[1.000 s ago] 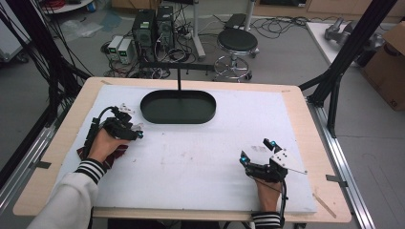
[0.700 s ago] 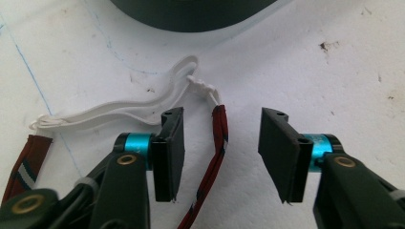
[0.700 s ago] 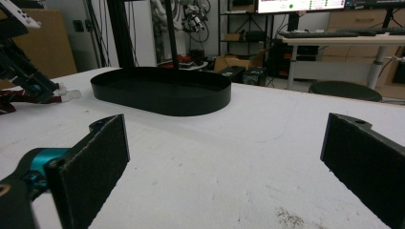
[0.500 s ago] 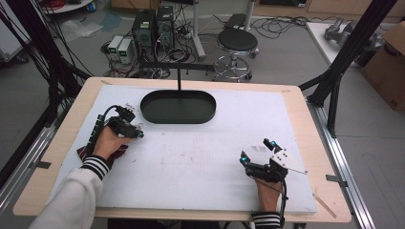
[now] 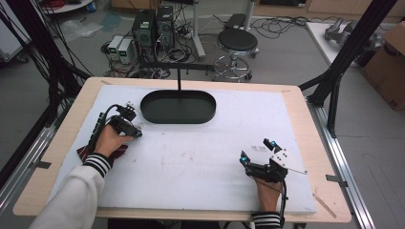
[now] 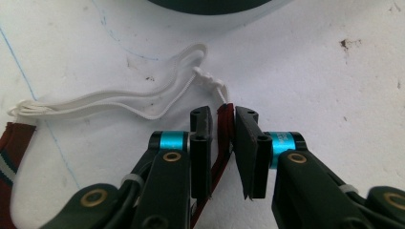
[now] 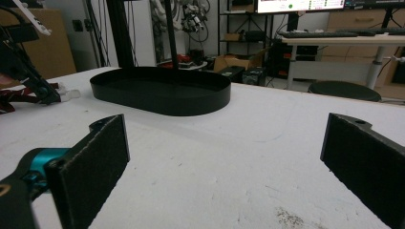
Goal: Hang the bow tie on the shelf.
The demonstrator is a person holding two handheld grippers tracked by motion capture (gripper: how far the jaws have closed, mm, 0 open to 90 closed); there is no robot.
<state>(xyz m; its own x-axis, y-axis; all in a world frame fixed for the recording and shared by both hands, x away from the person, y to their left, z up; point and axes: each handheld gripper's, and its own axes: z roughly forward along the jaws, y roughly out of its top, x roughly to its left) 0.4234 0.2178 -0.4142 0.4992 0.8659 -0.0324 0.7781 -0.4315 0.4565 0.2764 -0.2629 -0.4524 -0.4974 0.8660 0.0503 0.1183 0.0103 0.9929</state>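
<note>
Two grippers rest on a white table top (image 5: pixel 200 157) in the high view. The left gripper (image 5: pixel 125 122) sits near the left edge, just left of a black oval tray (image 5: pixel 177 106) that lies at the far middle of the table, with the person's left hand (image 5: pixel 109 140) in a striped cuff behind it. A dark red cloth item (image 5: pixel 86 152) shows beneath that hand. The right gripper (image 5: pixel 258 151) lies near the front right, well apart from the tray, with a grey plate on top and its jaws spread wide.

From the left gripper view, the left gripper (image 6: pixel 223 124) has its jaws nearly together, pinching the dark red edge (image 6: pixel 224 113) of the cloth item between its pads. A white elastic loop (image 6: pixel 119 98), tied on at a small knot just beyond the tips, trails off to the left across the table. The tray's rim (image 6: pixel 215 5) is at the top.

From the right gripper view, the right gripper (image 7: pixel 224 143) has its jaws far apart with only bare table between them. The tray (image 7: pixel 162 90) lies ahead, and the left gripper (image 7: pixel 28 71) sits at the far left beside the red cloth item (image 7: pixel 9 102).
</note>
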